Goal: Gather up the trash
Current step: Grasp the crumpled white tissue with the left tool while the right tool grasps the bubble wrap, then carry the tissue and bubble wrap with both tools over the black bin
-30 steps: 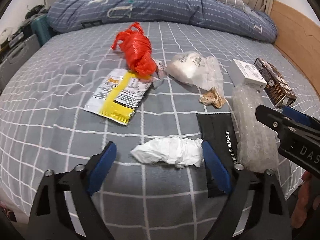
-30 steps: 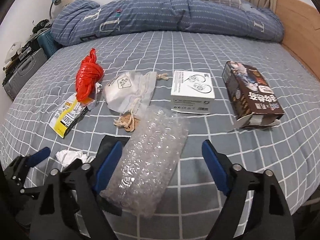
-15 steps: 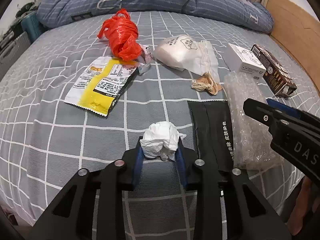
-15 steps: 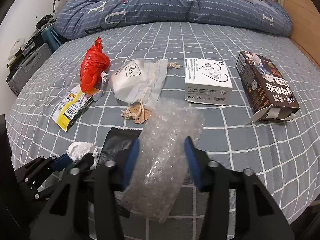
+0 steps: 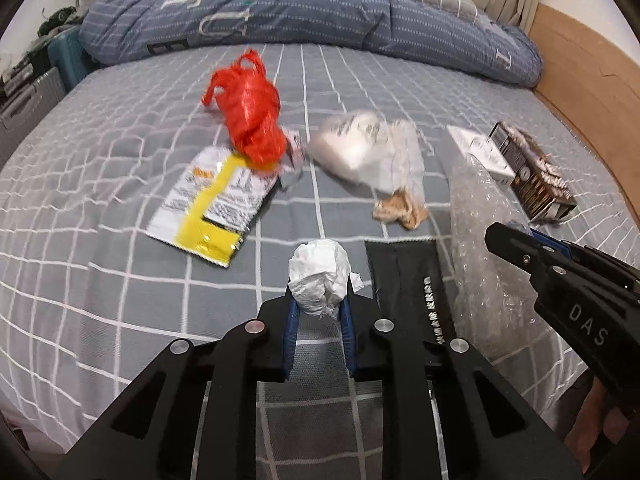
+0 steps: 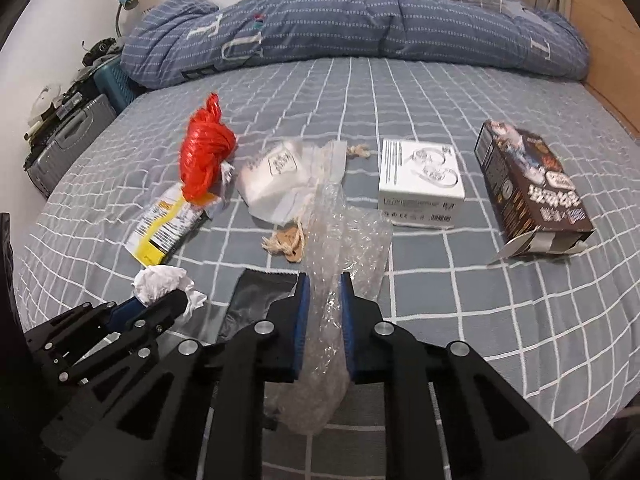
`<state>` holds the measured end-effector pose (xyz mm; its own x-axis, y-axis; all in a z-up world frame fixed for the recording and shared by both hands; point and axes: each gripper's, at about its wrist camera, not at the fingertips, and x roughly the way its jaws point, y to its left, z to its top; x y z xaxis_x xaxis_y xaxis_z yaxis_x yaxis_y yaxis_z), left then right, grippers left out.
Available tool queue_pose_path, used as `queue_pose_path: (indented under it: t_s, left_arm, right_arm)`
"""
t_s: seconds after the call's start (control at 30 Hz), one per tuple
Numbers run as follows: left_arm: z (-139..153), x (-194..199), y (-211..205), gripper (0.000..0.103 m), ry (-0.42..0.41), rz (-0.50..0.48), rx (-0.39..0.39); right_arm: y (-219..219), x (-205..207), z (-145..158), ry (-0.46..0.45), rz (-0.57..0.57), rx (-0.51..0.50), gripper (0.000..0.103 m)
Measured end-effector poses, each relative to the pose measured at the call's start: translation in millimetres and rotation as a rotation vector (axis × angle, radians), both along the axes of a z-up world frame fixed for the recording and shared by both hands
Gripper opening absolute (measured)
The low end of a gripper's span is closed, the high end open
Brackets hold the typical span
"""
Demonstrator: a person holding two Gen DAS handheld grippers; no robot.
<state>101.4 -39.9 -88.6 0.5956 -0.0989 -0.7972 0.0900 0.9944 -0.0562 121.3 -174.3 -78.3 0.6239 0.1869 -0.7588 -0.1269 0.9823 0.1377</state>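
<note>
With your left gripper (image 5: 319, 304) clamping the tissue wad (image 5: 319, 276) and your right gripper (image 6: 323, 304) pinching the bubble wrap (image 6: 344, 240) lengthwise, the black pouch (image 5: 412, 280) lies flat between them.

Plenty of bare bed (image 6: 500, 360) on the right past the brown box (image 6: 532, 184) and far back toward the rolled duvet (image 6: 360, 28), but the middle's packed tight: red bag (image 6: 206, 156), yellow wrapper (image 5: 212, 204), white pouch (image 6: 280, 176), white box (image 6: 420, 184).
</note>
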Motion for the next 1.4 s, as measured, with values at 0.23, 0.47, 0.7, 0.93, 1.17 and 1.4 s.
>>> queue_pose_path:
  t_s: [0.23,0.47,0.7,0.93,1.17,1.4]
  left_arm:
    - [26,-15,8,0.018,-0.025,0.004,-0.026]
    - [48,-40,14,0.018,-0.051,0.014,-0.038]
    - [52,-67,18,0.018,-0.067,0.011,-0.048]
    - [48,-90,23,0.018,-0.063,0.049,-0.057]
    - [47,-107,27,0.018,-0.078,0.067,-0.068]
    - [38,-126,25,0.018,-0.065,0.050,-0.075]
  right_arm:
    - [2,-20,31,-0.066,0.011,-0.002,0.015]
    - [3,-49,45,-0.109,0.021,-0.018,0.015]
    - [2,-81,46,-0.124,0.032,-0.019,0.015]
    - [0,-105,46,-0.128,0.030,-0.012,0.015]
    - [2,-126,40,-0.121,0.032,-0.022,0.015]
    - [7,-145,35,-0.119,0.045,-0.033,0.015]
